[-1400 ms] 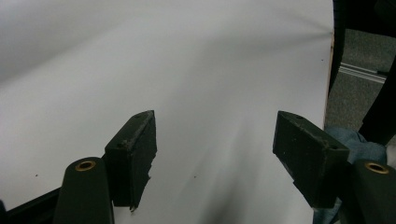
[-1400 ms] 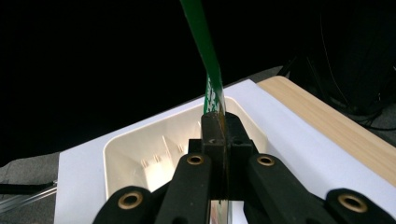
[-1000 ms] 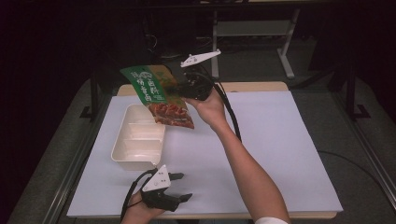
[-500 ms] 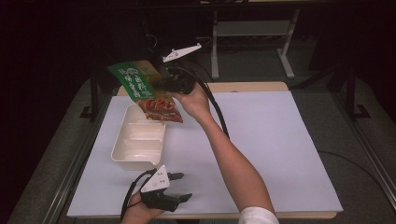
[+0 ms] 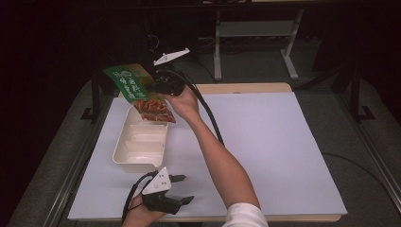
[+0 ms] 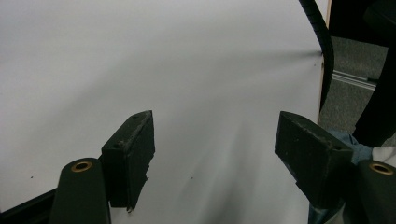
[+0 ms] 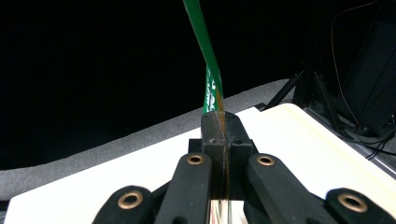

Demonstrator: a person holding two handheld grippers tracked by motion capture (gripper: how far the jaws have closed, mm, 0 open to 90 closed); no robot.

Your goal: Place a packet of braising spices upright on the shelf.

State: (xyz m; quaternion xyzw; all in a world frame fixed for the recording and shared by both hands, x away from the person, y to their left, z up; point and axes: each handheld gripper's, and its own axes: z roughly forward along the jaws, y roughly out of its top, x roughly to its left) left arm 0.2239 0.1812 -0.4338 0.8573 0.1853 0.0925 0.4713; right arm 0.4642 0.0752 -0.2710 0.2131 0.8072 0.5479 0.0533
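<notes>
My right gripper (image 5: 158,90) has its fingers (image 7: 219,135) clamped flat on the snack packet (image 5: 139,92), held tilted in the air over the far end of the cream tray (image 5: 124,156) on the worktop (image 5: 283,142). Its long axis slopes down toward the tray. My left gripper (image 5: 182,189) rests open near me, empty.

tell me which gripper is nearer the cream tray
Left. The left gripper rests open on the table just in front of the cream tray's near corner. The right gripper is up in the air beyond the tray's far end, shut on the green packet.
</notes>
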